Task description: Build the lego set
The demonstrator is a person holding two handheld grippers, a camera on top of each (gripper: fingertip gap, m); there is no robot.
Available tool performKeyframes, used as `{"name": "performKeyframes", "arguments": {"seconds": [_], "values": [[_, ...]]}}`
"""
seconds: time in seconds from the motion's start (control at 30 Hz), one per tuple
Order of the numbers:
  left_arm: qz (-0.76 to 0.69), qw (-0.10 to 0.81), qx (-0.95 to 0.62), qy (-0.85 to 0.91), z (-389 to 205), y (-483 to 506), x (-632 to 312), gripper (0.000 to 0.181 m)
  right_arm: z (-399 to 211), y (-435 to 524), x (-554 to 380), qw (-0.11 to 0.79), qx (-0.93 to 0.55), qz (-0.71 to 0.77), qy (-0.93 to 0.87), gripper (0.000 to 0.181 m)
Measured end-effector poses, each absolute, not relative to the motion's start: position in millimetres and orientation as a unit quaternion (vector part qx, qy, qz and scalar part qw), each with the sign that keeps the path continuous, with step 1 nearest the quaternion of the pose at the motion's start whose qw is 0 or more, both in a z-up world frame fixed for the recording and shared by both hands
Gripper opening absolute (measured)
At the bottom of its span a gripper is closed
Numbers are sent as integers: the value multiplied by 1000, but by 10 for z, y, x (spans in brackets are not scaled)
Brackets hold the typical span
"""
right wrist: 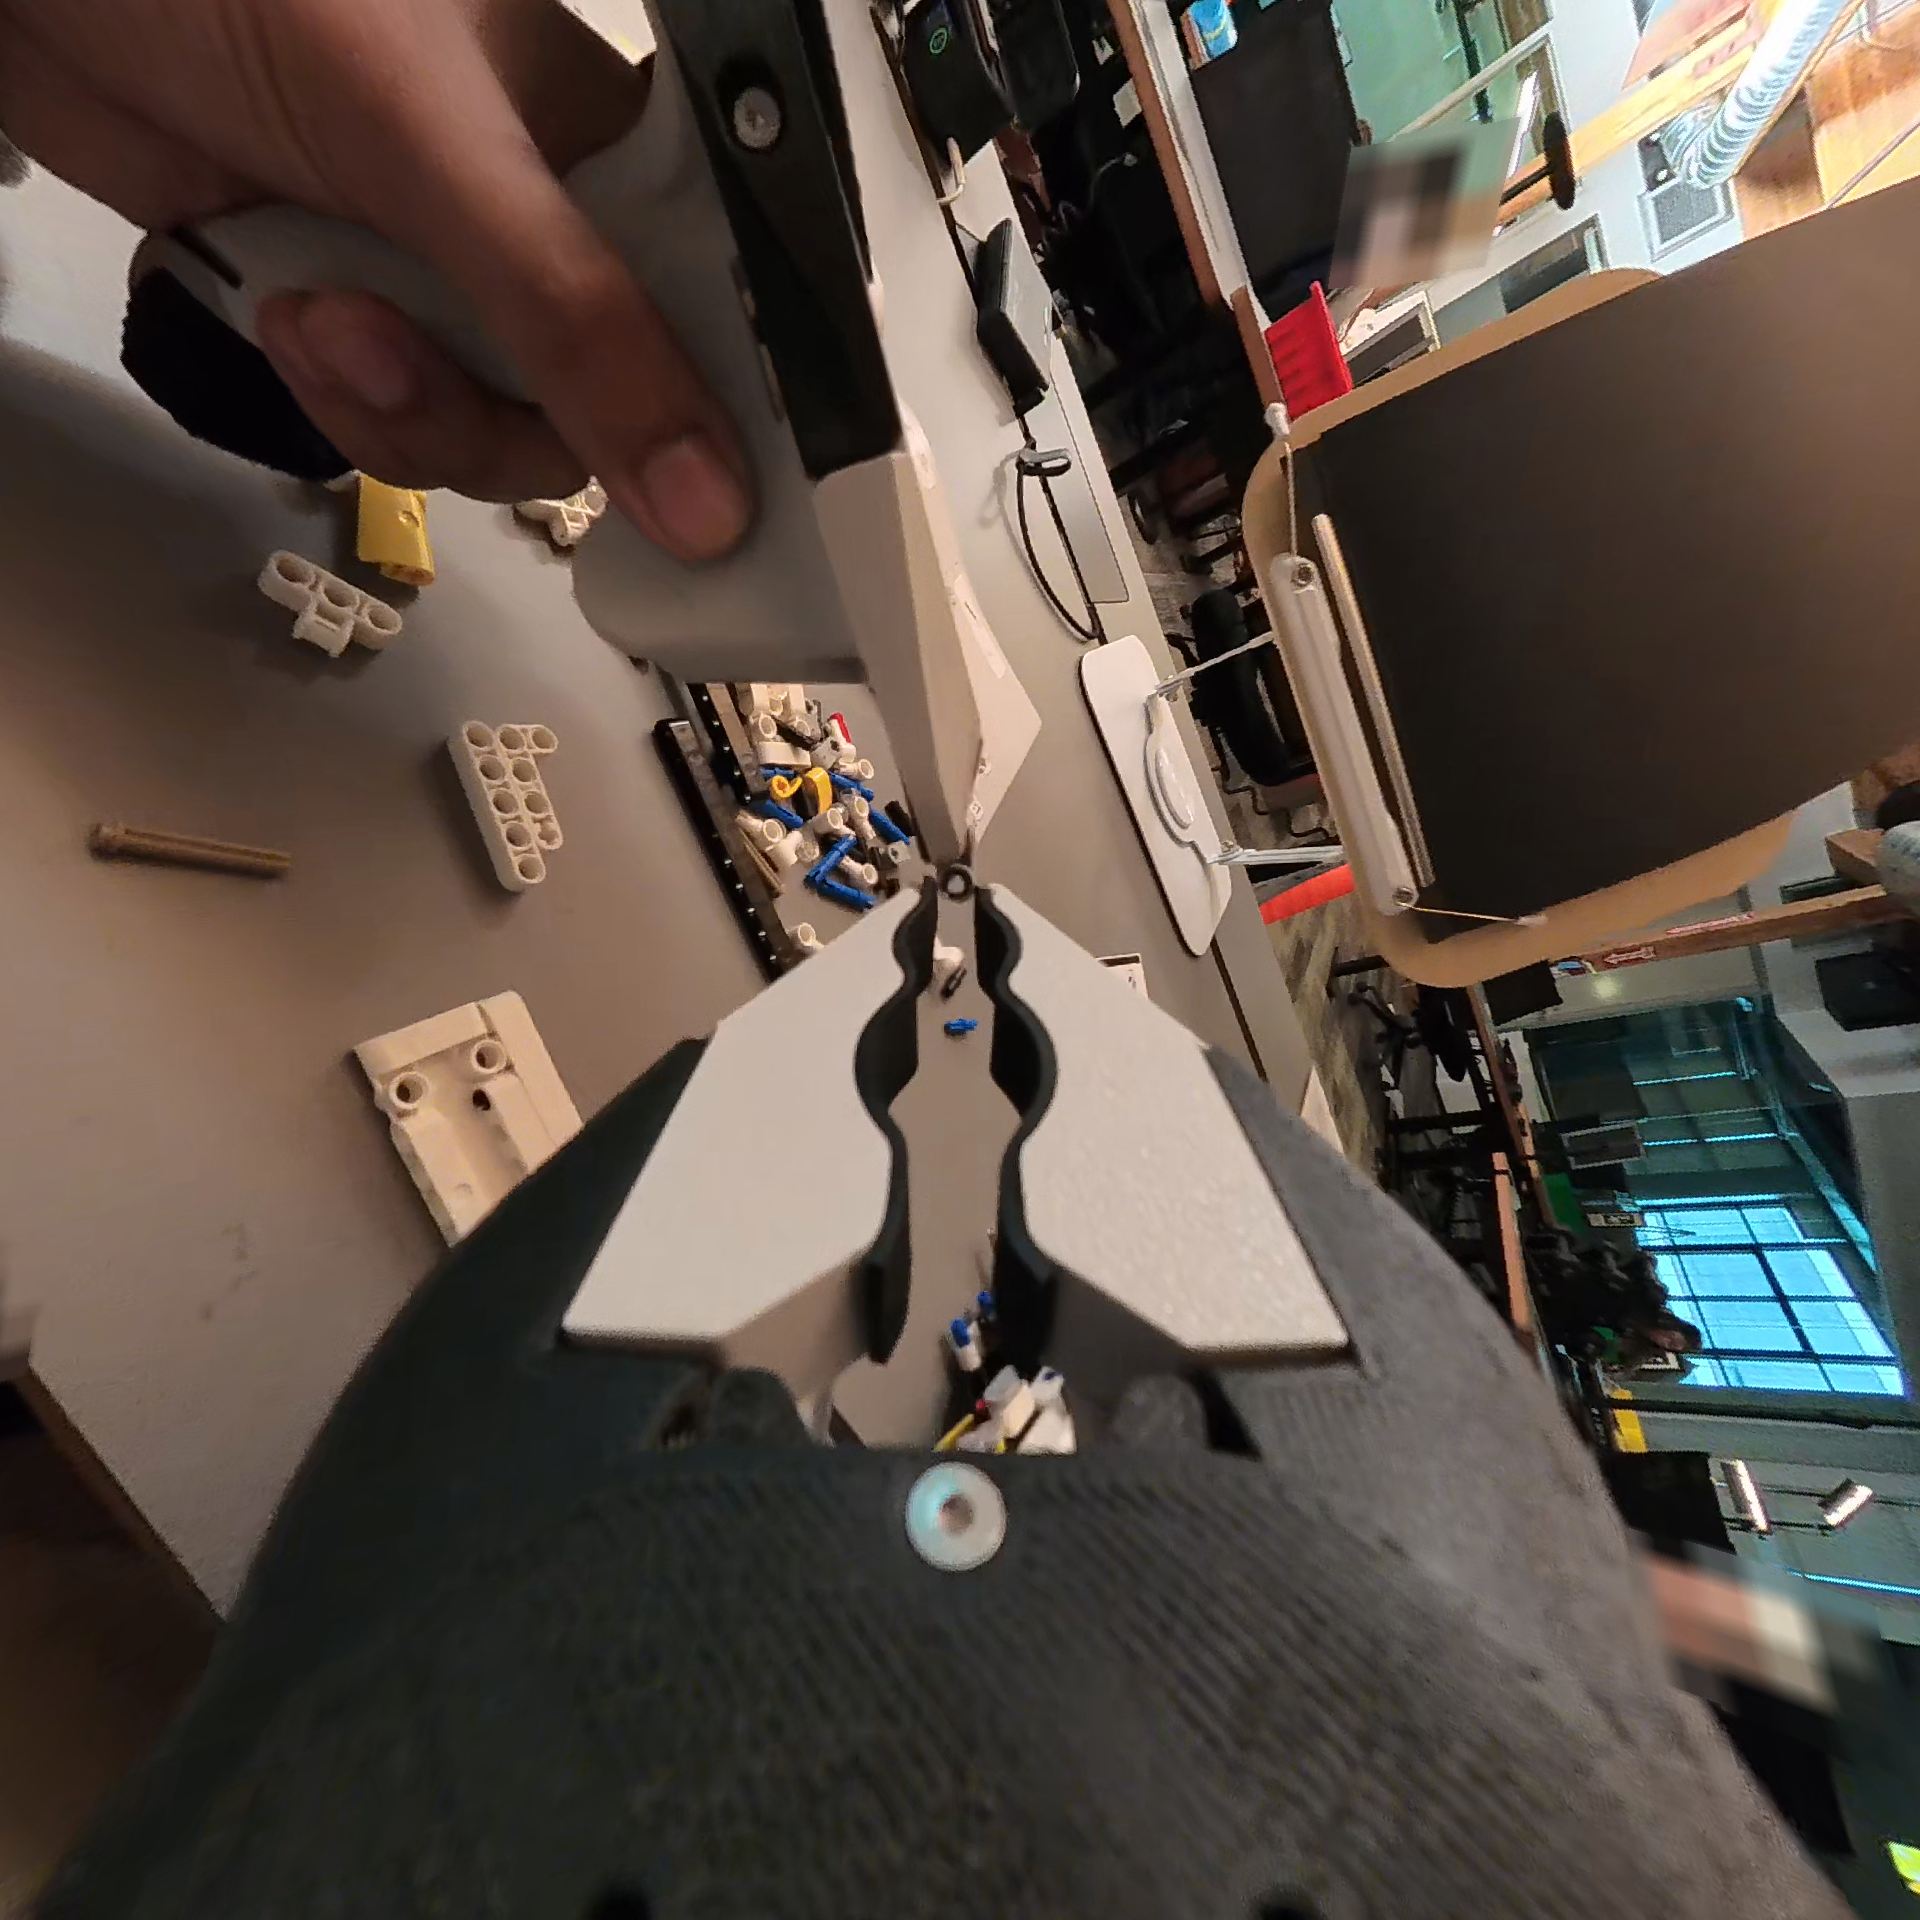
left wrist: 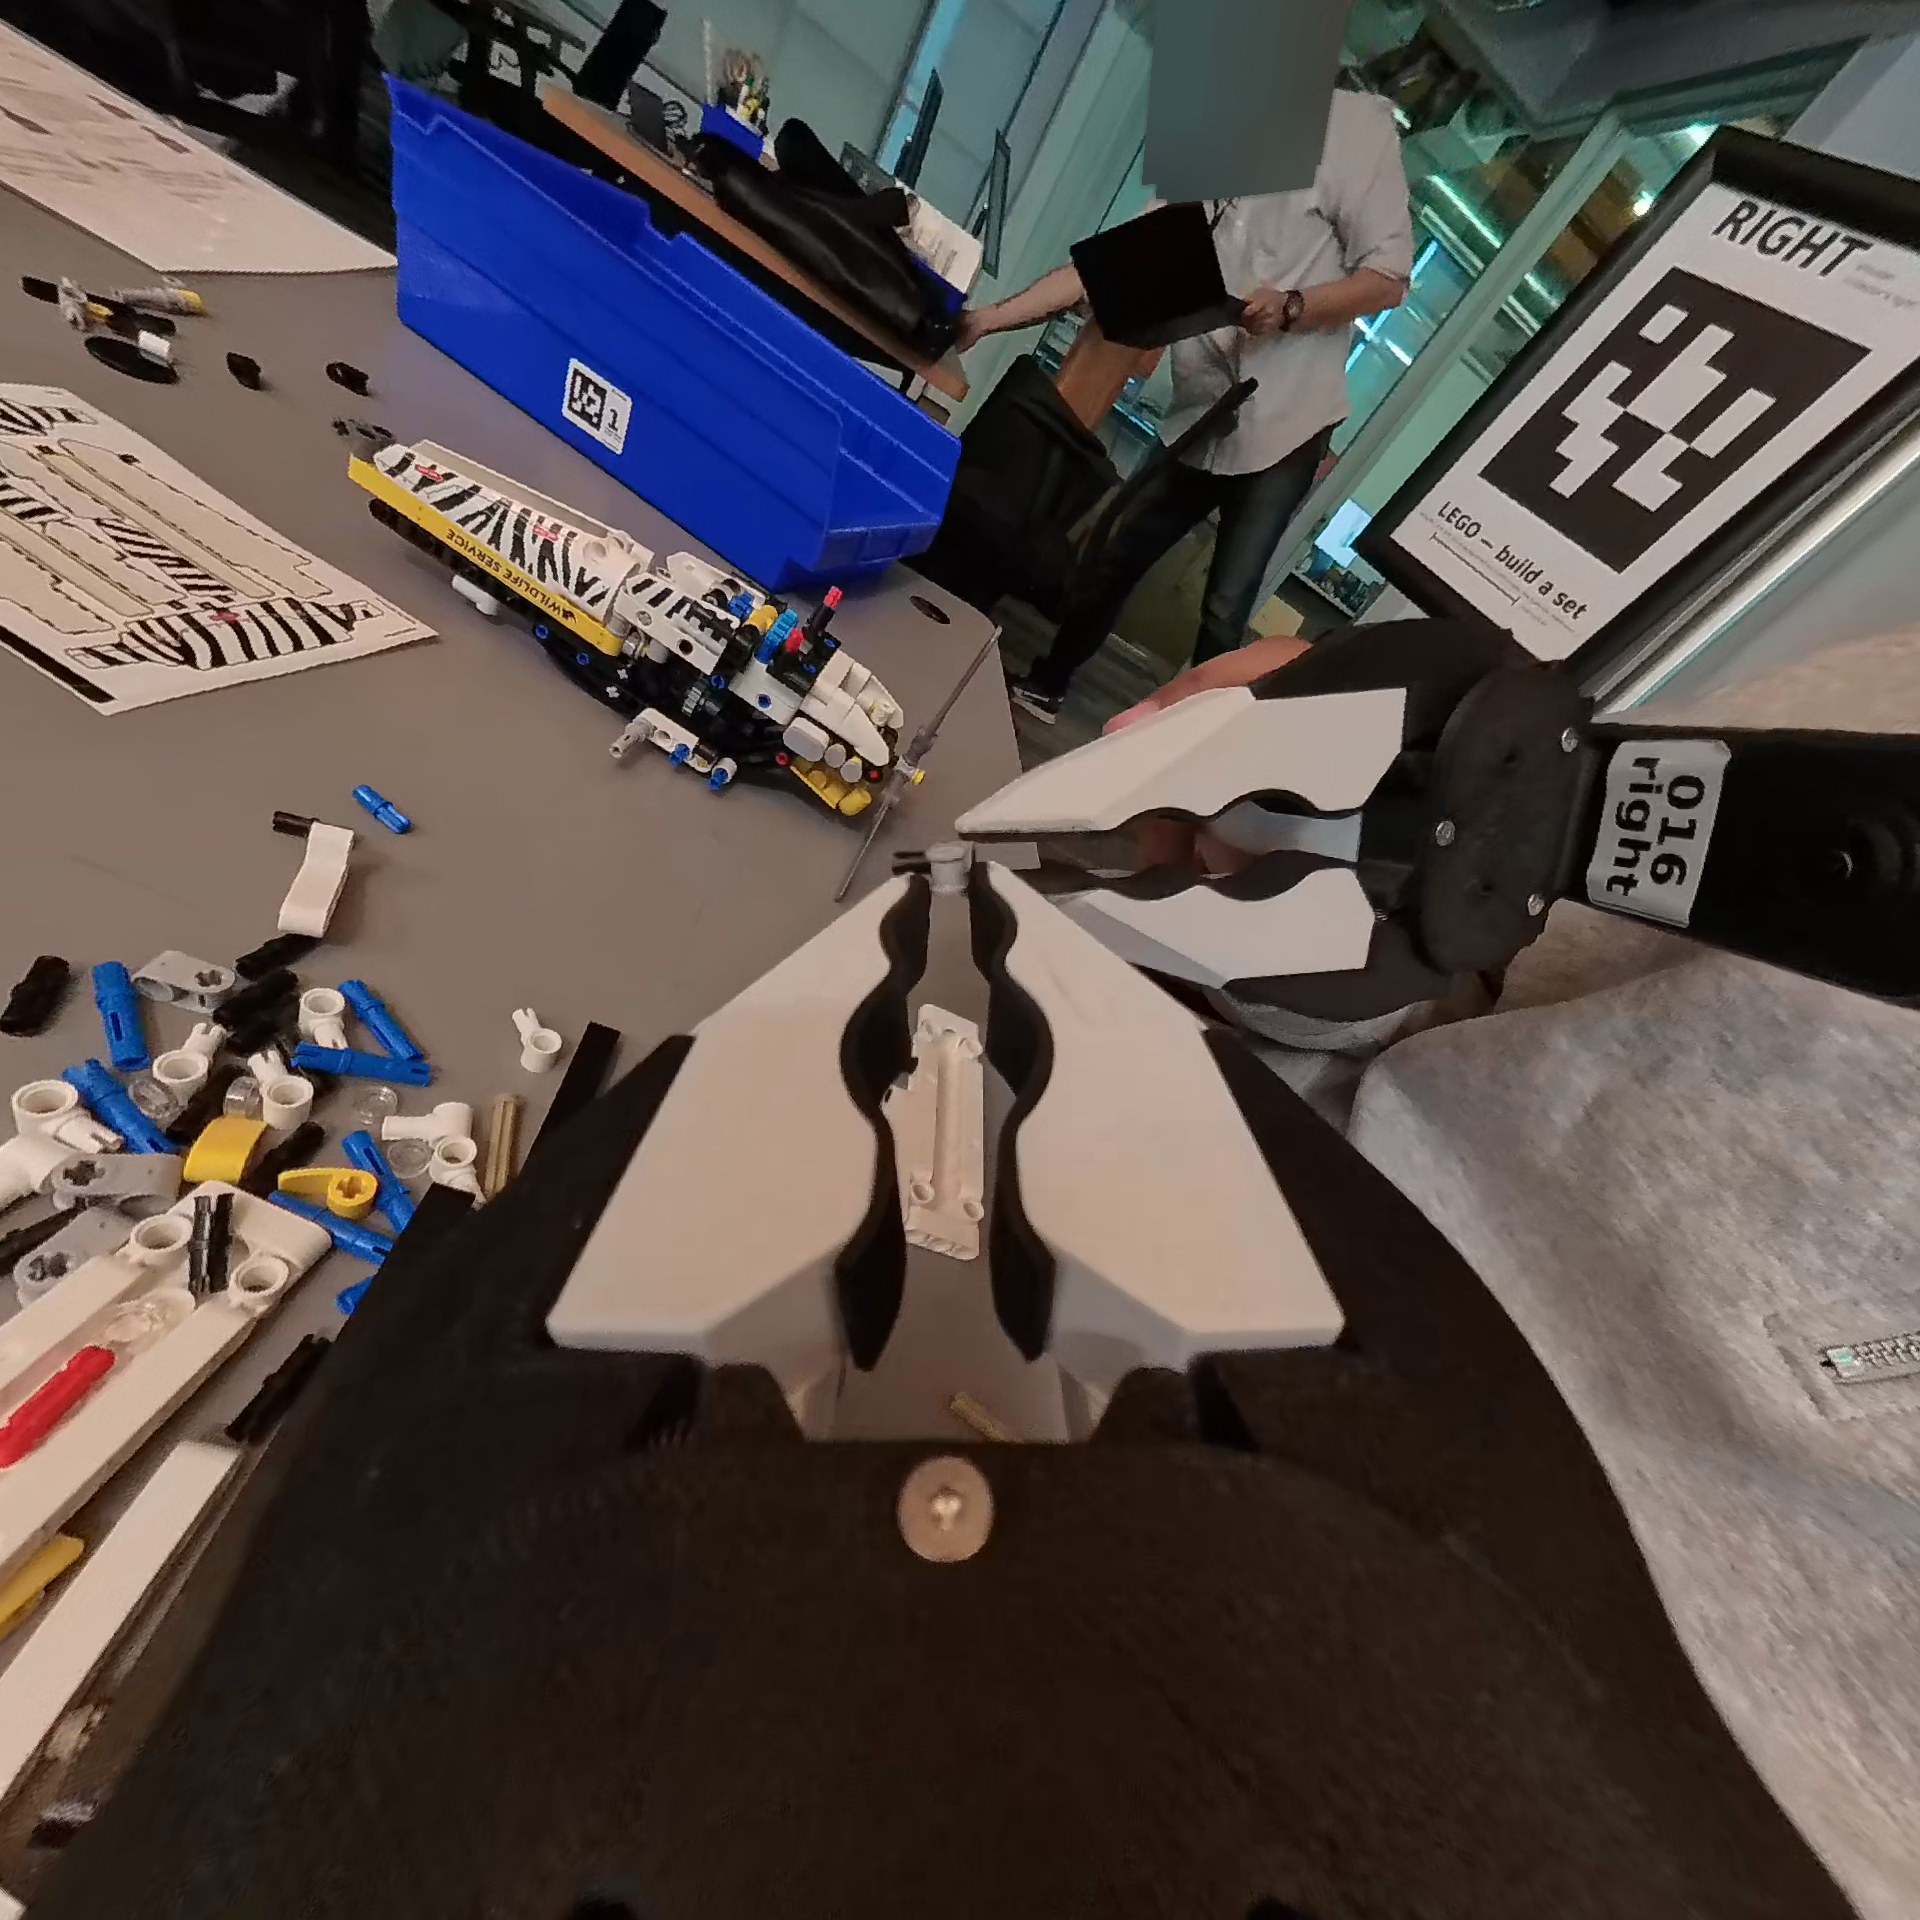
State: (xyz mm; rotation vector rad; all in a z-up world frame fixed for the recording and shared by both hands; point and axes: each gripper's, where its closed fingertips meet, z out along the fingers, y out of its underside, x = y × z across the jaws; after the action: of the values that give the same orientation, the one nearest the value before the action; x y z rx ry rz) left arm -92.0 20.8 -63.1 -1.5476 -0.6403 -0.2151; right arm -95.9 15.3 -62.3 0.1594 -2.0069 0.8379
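Note:
My left gripper (left wrist: 945,871) is shut on a small grey connector (left wrist: 948,868) at its tips, held above the grey table (left wrist: 582,883). My right gripper (right wrist: 956,885) is shut on a small black pin (right wrist: 956,881), seen end-on. In the left wrist view the right gripper (left wrist: 964,831) comes in from the right and its tips meet the connector, with the black pin (left wrist: 909,860) sticking out of its left side. The zebra-striped model (left wrist: 623,613) lies on the table beyond. A white panel (left wrist: 940,1132) lies on the table below the left fingers.
A blue bin (left wrist: 665,343) stands behind the model and a sticker sheet (left wrist: 177,561) lies to its left. Loose parts (left wrist: 239,1101) are piled at the left. White beams (right wrist: 509,800), a white panel (right wrist: 468,1101) and a tan axle (right wrist: 187,847) lie on the table. A person (left wrist: 1278,343) stands beyond the table. Both grippers' tips are close together, under 4 cm apart. From either gripper's tips it is about 20 centimetres to the zebra-striped model (left wrist: 623,613).

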Motion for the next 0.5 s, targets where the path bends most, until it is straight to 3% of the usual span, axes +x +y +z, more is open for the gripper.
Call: {"name": "performKeyframes", "arguments": {"seconds": [0.5], "values": [[-95, 653, -696, -282, -694, 231, -912, 7, -676, 163, -977, 467, 78, 330, -817, 6]]}}
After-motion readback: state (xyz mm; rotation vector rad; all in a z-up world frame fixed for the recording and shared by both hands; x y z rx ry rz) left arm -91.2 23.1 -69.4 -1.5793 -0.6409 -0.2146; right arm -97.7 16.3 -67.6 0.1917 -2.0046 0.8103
